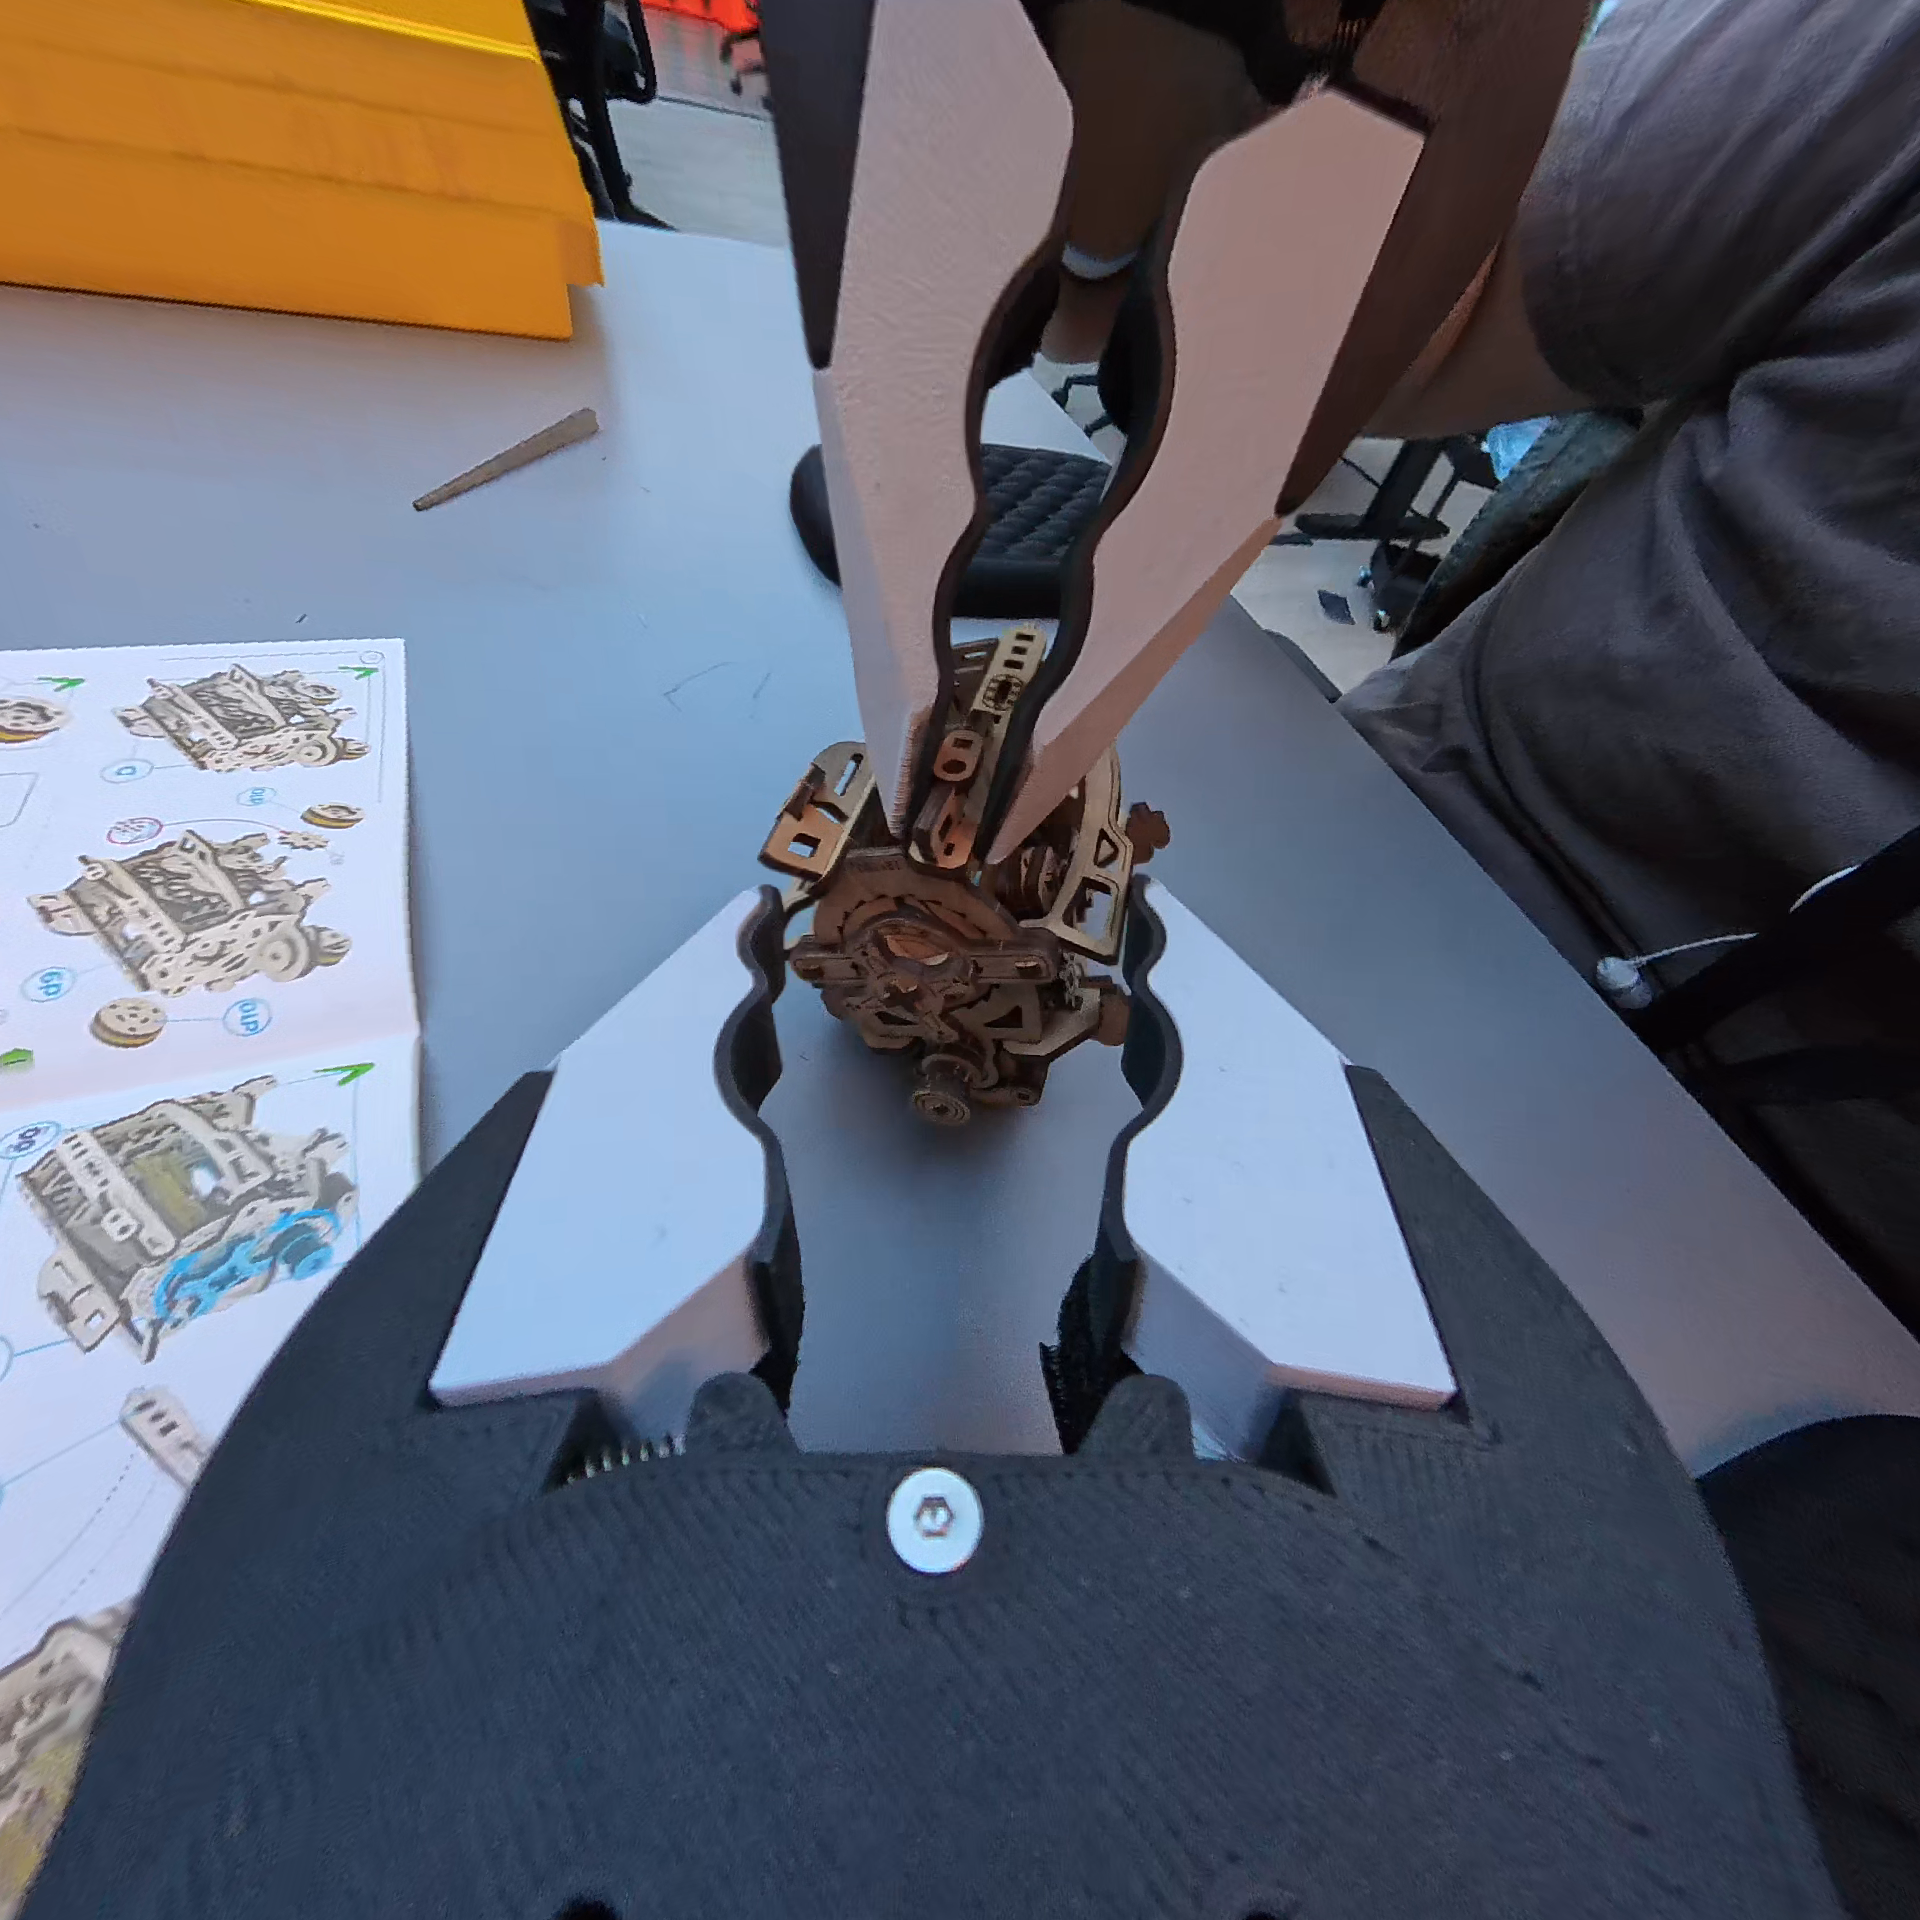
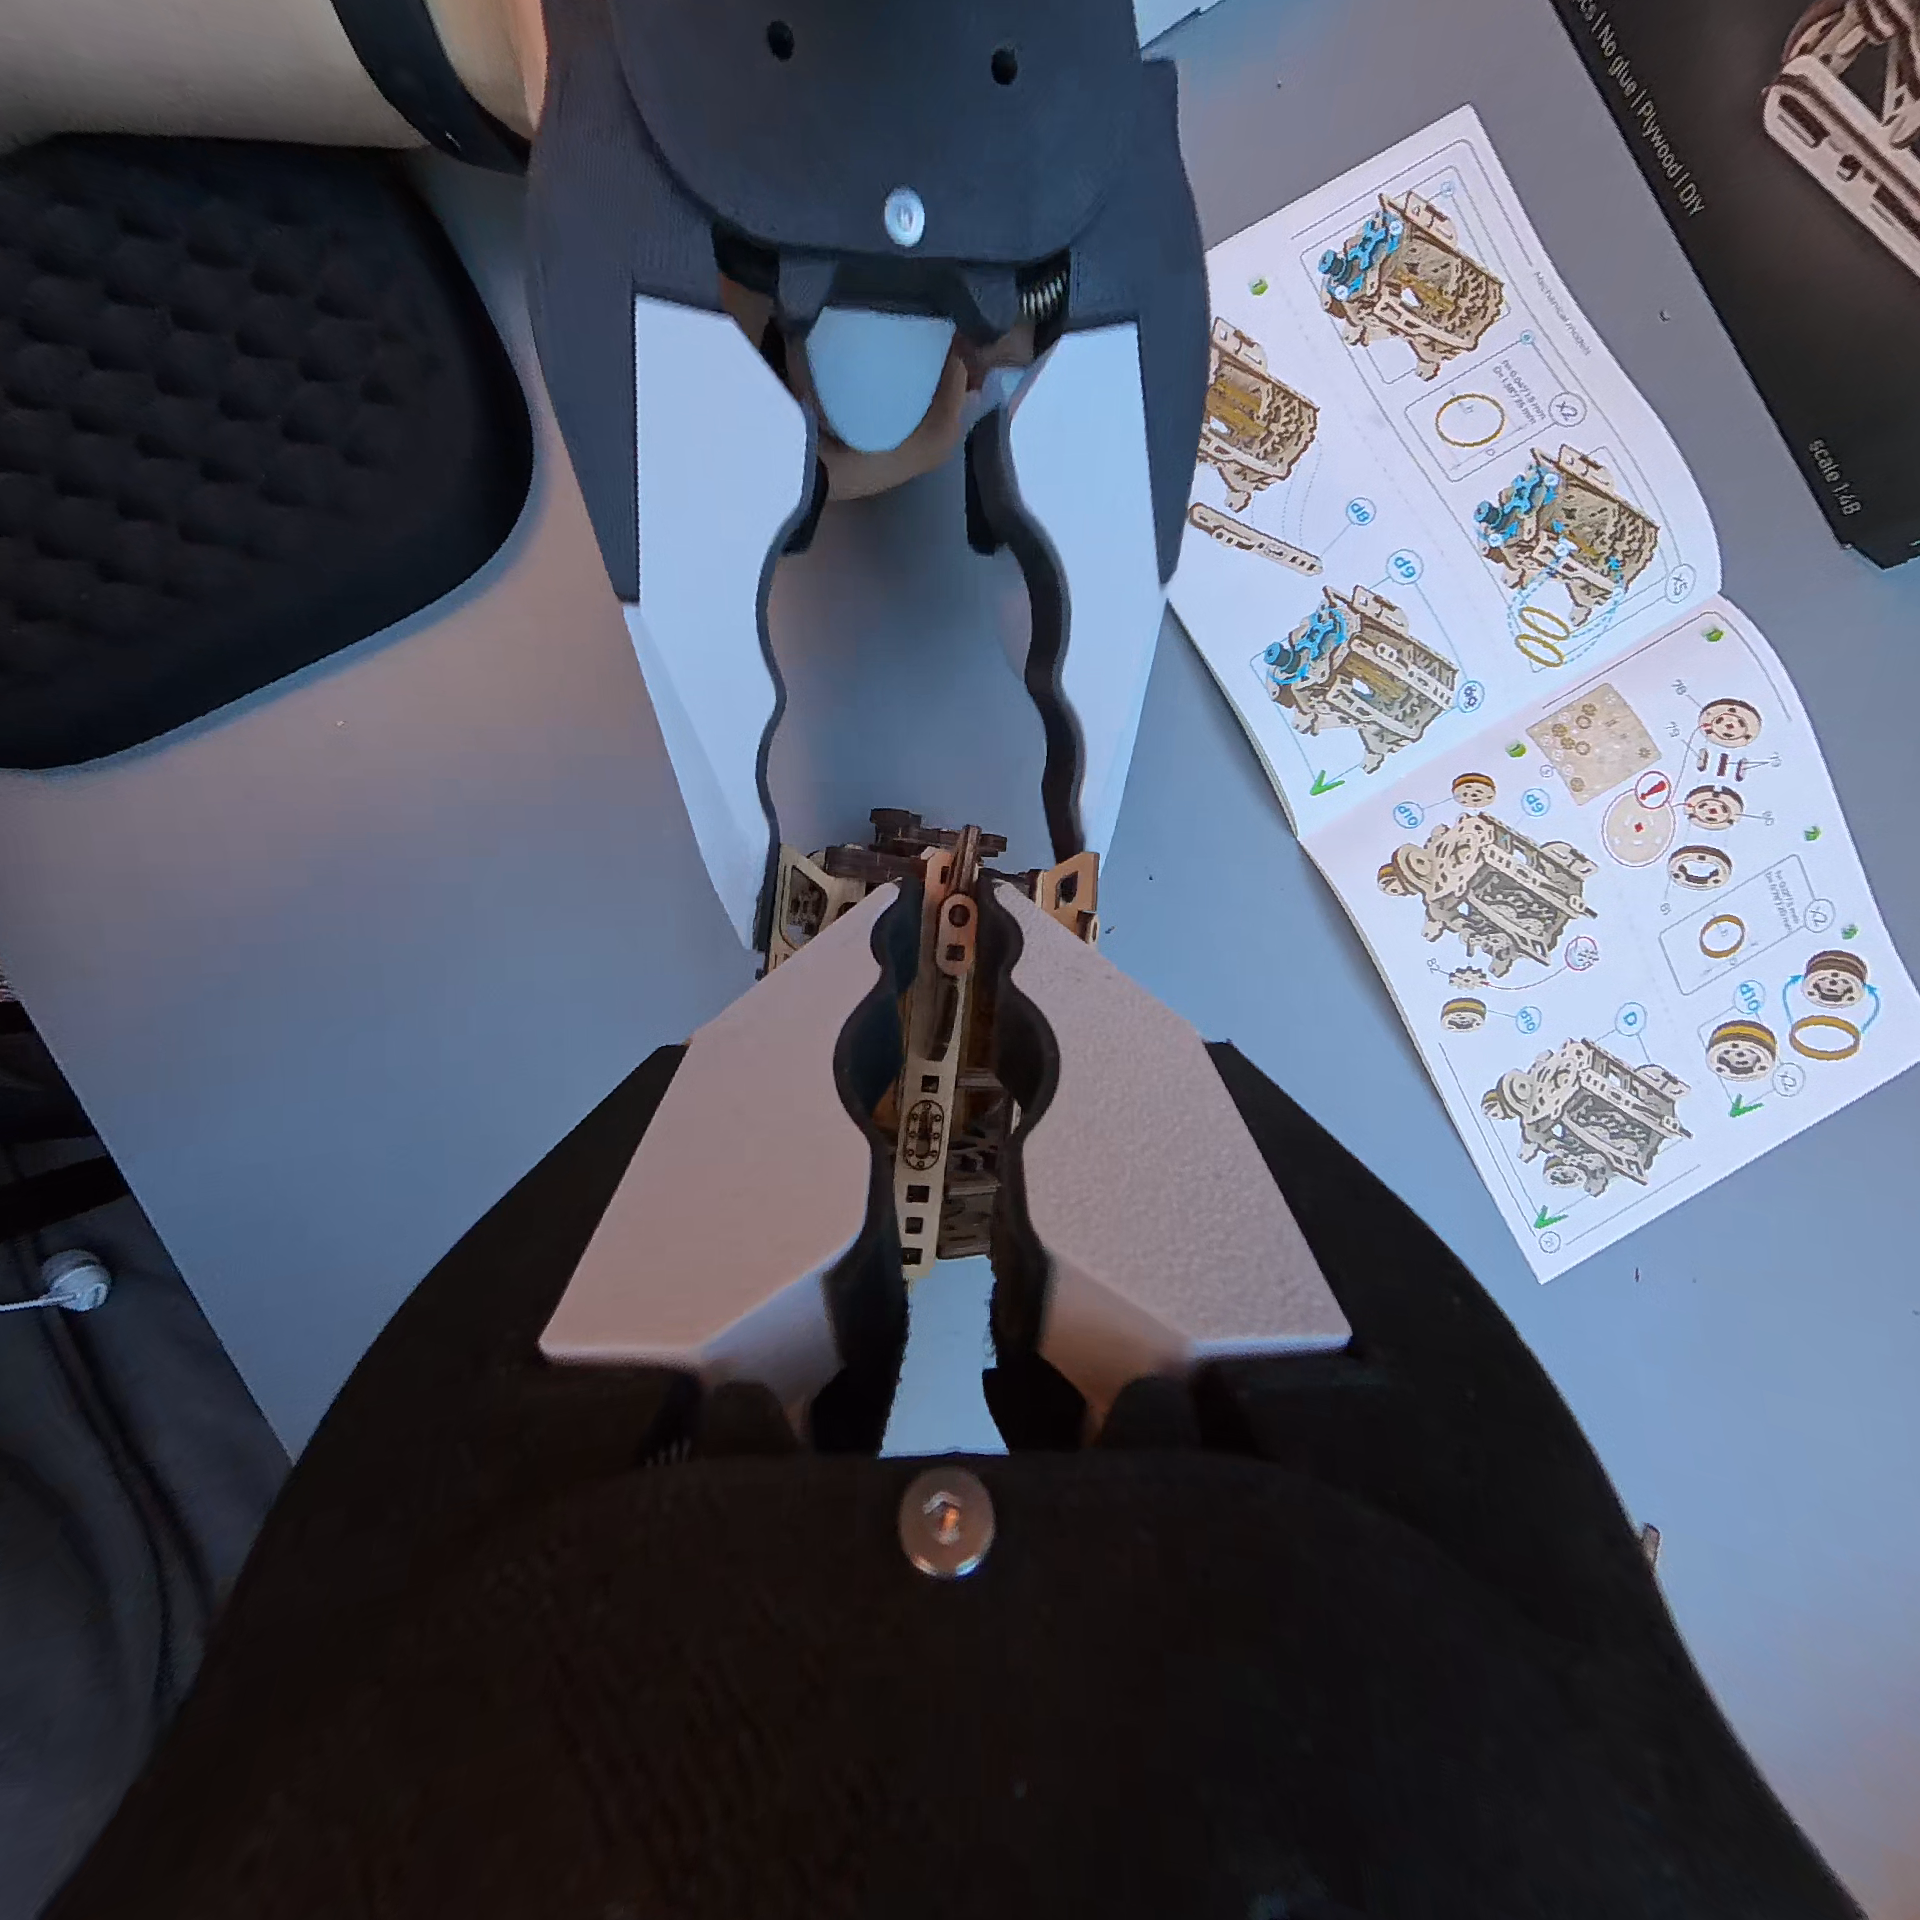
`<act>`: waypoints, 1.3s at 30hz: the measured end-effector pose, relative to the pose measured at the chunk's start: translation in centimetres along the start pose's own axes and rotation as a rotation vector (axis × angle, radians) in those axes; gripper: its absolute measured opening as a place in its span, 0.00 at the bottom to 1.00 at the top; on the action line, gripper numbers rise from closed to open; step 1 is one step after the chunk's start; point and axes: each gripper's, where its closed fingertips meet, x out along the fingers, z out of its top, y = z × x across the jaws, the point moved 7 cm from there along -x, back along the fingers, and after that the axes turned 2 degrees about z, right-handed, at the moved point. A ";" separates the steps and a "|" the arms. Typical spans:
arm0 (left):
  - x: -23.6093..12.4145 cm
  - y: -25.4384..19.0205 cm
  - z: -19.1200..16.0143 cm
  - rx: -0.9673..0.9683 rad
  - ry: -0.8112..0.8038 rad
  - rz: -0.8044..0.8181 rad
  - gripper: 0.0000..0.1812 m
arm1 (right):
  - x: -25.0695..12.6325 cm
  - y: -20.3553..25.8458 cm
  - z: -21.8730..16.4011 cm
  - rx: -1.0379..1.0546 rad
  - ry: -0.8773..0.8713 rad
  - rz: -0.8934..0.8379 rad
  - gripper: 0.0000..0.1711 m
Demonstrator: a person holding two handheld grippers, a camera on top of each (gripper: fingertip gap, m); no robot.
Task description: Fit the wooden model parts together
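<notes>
A small brown wooden model (image 1: 940, 966) of gears and slotted plates stands on the grey table (image 1: 540, 582). My right gripper (image 1: 948, 844) comes down from above and is shut on an upright slotted plate on top of the model. In the right wrist view the right gripper (image 2: 948, 896) clamps that pale plate (image 2: 925, 1122) between its black pads. My left gripper (image 1: 951, 912) is open, and its fingertips flank the model's lower part on both sides, close to it. The left gripper's white fingers (image 2: 696, 582) show opposite in the right wrist view.
An open instruction booklet (image 1: 208, 935) lies left of the model; it also shows in the right wrist view (image 2: 1507, 779). A thin wooden stick (image 1: 509, 457) and yellow bins (image 1: 281, 156) lie beyond. A black box (image 2: 1766, 260), a black mesh chair seat (image 2: 208, 416) and a person's grey clothing (image 1: 1662, 675) border the table. Both grippers' tips are close together, under 4 cm apart.
</notes>
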 end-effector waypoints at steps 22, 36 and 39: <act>-2.2 -0.5 2.0 0.182 -0.114 0.090 0.03 | -0.1 0.1 -0.1 -0.052 0.031 0.008 0.05; -1.9 -0.3 1.8 0.188 -0.108 0.101 0.01 | -0.4 -0.1 0.2 -0.048 0.082 0.030 0.10; -1.7 -0.4 1.8 0.191 -0.109 0.096 0.01 | -1.3 -0.4 1.0 -0.028 0.032 0.057 0.09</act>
